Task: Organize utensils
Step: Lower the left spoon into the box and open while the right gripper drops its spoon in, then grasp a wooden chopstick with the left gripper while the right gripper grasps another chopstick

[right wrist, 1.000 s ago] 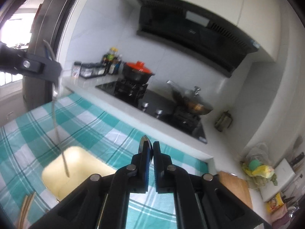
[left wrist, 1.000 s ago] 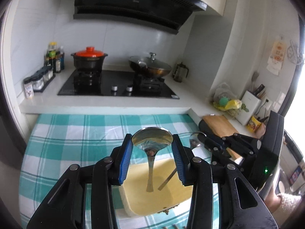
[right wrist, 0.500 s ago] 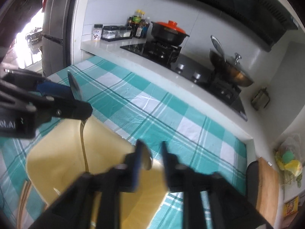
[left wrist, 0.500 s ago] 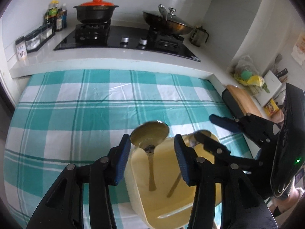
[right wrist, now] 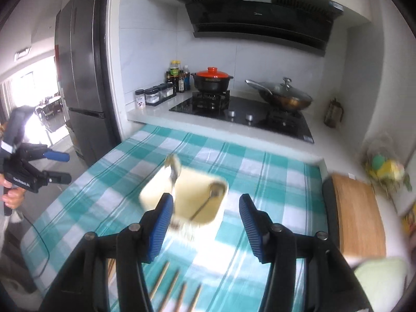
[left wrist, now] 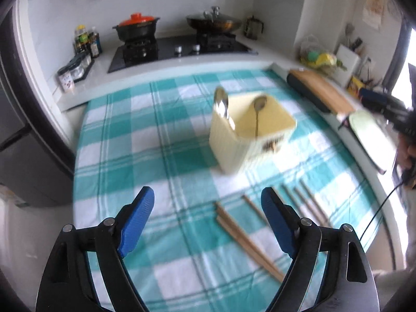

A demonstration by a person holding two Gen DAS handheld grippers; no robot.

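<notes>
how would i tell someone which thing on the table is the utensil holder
Start at the teal and white checked tablecloth in front of the stove. Near its middle stands a pale yellow square container, open at the top. It is the only upright box on the cloth, and two metal spoons stick out of it, while the wooden chopsticks lie flat on the cloth nearer the camera.

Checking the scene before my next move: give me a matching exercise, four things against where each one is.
Things:
1. spoons
2. chopsticks
3. red-lidded pot
4. cutting board

Places:
A. on the stove
B. lying flat on the checked cloth
C. on the counter by the cloth's right edge
D. standing in the yellow container

Pairs: 1-D, 2-B, 3-A, 4-C
</notes>
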